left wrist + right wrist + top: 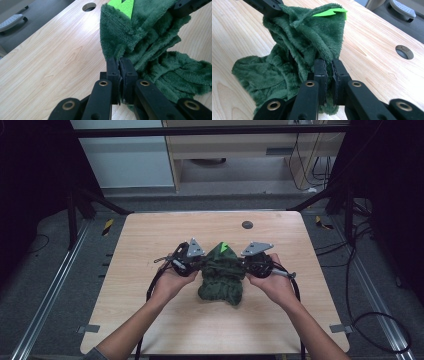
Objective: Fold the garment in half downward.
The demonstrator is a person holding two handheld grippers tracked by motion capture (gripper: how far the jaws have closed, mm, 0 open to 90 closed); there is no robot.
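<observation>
A dark green plush cloth (221,277) with a bright green patch (224,246) is bunched in the middle of the wooden table (150,235). My left gripper (196,265) pinches its left edge and my right gripper (248,266) pinches its right edge, so the top is lifted while the lower folds rest on the table. In the left gripper view the gripper (119,65) is shut with the green cloth (147,45) pinched between its pads. The right gripper view shows that gripper (329,65) shut on the cloth (299,45) too, with the other gripper's black jaw at the cloth's far corner.
A round dark hole (247,224) is set in the table near its far edge. Black cables (370,320) lie on the floor to the right. Metal rails (50,295) run along both sides of the table.
</observation>
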